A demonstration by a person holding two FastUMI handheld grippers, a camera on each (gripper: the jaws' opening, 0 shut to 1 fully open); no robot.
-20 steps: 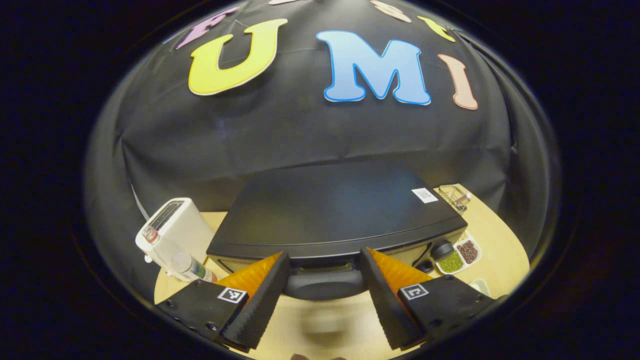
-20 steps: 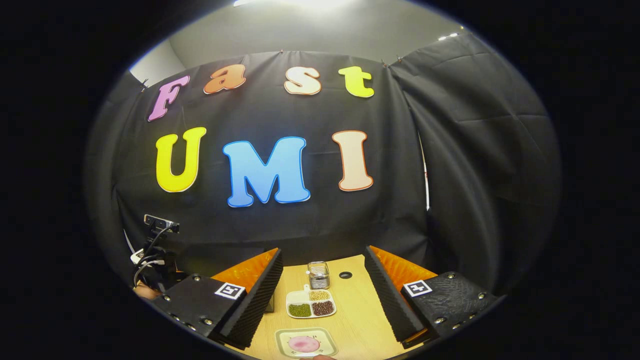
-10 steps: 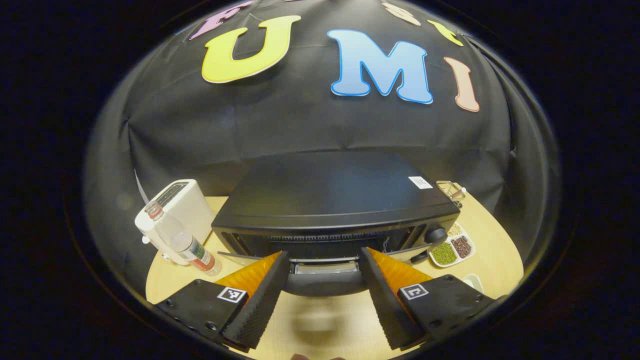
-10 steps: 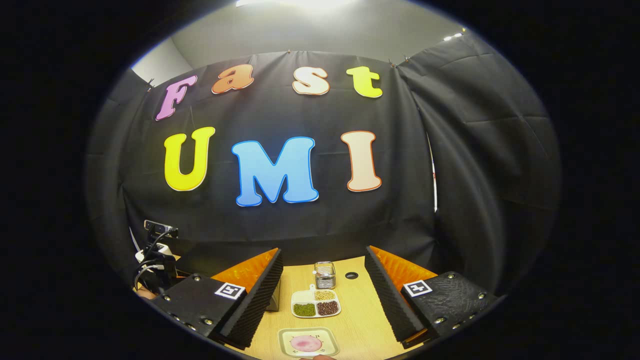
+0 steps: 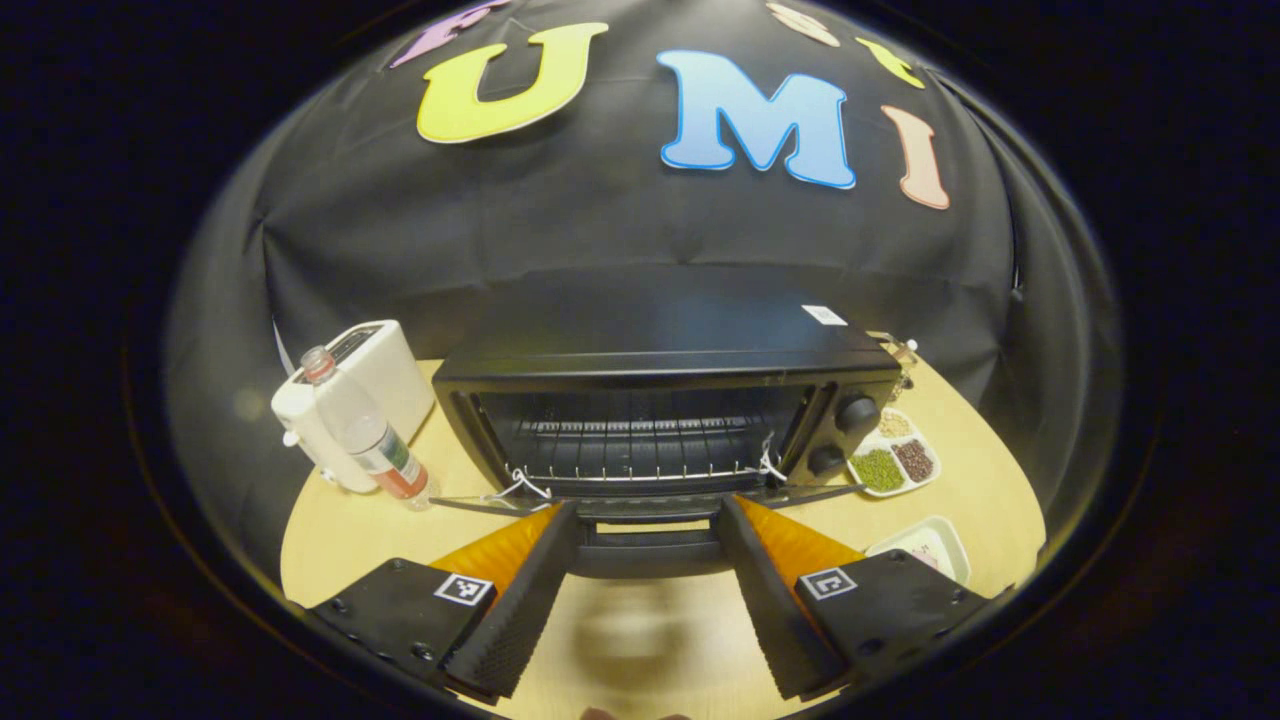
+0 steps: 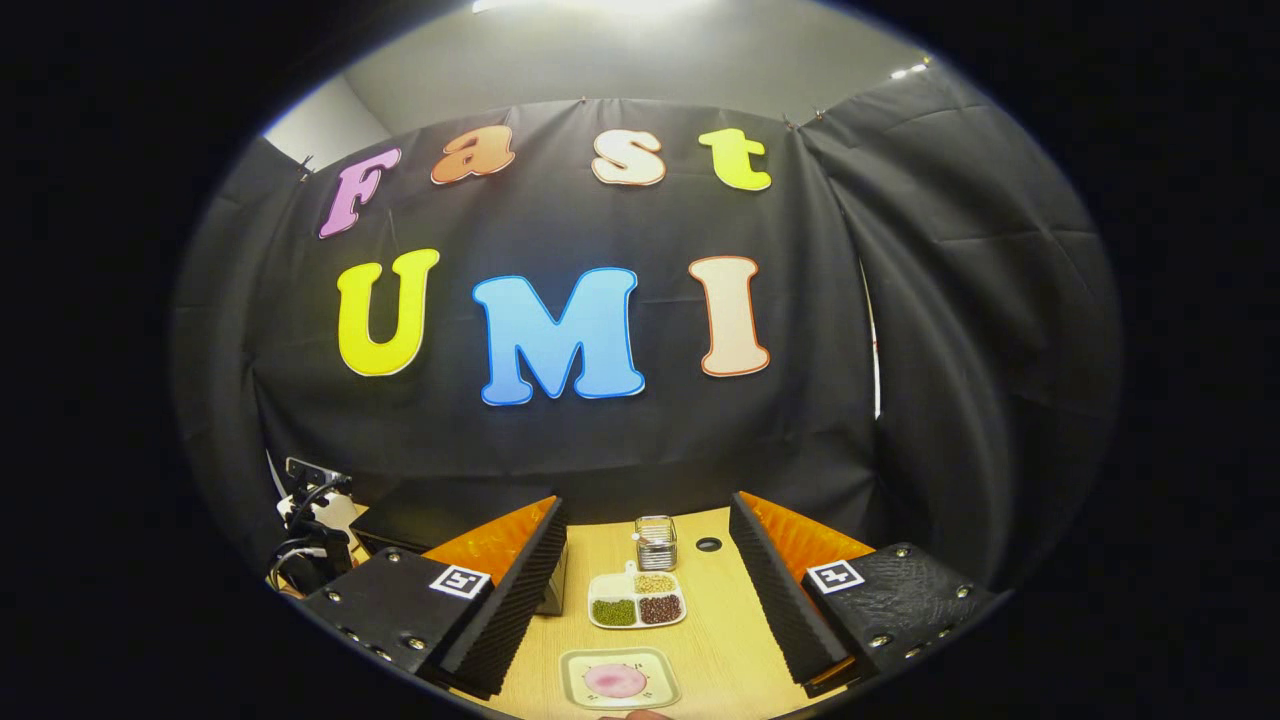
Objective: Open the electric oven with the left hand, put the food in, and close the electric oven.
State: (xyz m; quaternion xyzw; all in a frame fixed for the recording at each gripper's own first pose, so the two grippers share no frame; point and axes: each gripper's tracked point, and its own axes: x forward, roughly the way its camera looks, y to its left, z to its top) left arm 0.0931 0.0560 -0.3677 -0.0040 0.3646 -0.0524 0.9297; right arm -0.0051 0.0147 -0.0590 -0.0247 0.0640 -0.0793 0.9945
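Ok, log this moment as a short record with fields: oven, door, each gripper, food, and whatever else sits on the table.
oven: black electric oven on the wooden table, wire rack visible inside
door: oven door swung down, nearly flat
left gripper: left gripper, jaws either side of the door handle; contact unclear
right gripper: right gripper, jaws apart, holding nothing
food: pink food on a small plate, outside the oven
other: white toaster, water bottle, divided dish of beans
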